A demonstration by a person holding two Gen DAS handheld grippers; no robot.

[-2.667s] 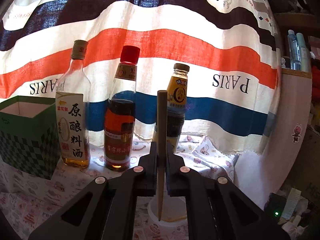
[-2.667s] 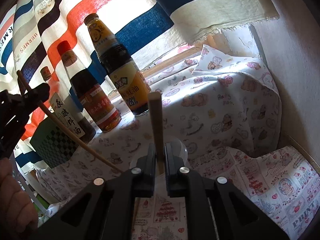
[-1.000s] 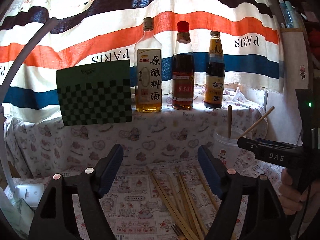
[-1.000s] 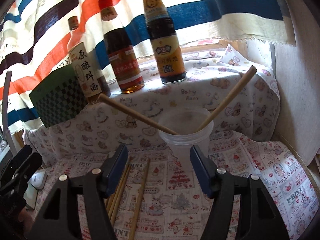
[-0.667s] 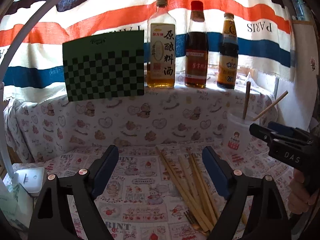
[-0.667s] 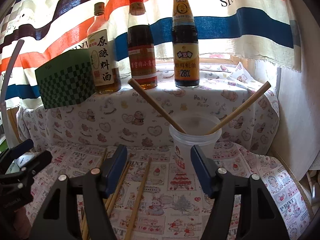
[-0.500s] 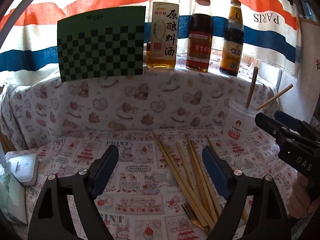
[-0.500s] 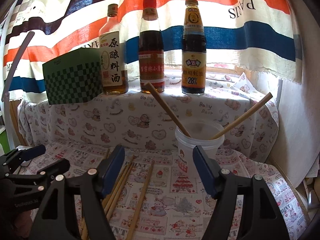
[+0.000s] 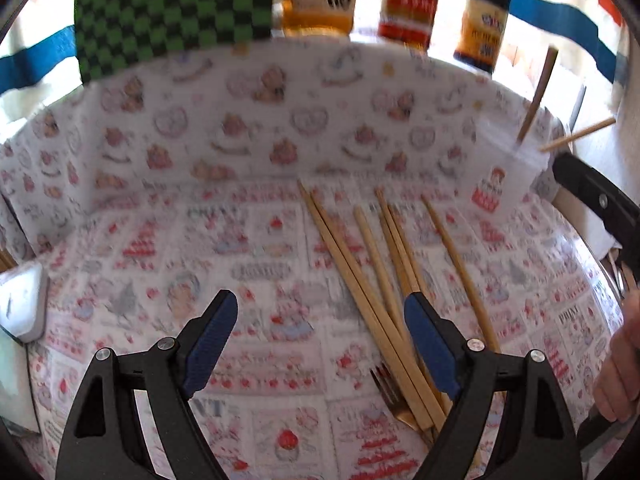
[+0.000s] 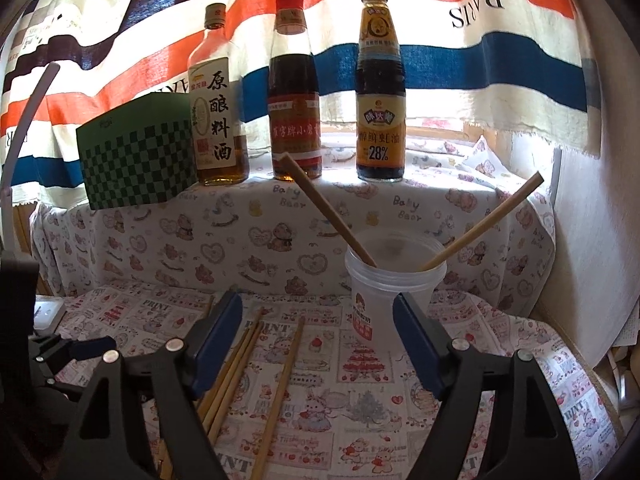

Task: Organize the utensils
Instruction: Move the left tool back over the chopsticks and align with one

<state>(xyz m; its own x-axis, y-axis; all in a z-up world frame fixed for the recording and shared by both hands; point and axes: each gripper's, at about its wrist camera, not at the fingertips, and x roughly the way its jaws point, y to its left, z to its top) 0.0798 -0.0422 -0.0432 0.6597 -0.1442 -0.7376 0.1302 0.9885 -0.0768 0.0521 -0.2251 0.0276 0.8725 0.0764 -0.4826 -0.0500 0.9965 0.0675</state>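
Observation:
Several wooden chopsticks [image 9: 380,264] lie loose on the printed tablecloth [image 9: 248,240], with a fork [image 9: 390,390] at their near end. My left gripper [image 9: 320,324] is open and empty, low over the cloth just left of them. A clear plastic cup [image 10: 394,280] holds two chopsticks [image 10: 328,216], leaning left and right. My right gripper [image 10: 316,332] is open and empty in front of the cup, above more loose chopsticks [image 10: 280,380]. The cup also shows in the left wrist view [image 9: 502,176].
Three sauce bottles [image 10: 294,88] and a green checkered box [image 10: 136,152] stand on the raised ledge behind. A white wall [image 10: 592,240] is at the right. A small white device [image 9: 22,304] lies at the left edge of the cloth.
Both grippers released their chopsticks into the cup, opened and pulled back. The left gripper has since tilted down and come closer to the loose chopsticks on the cloth.

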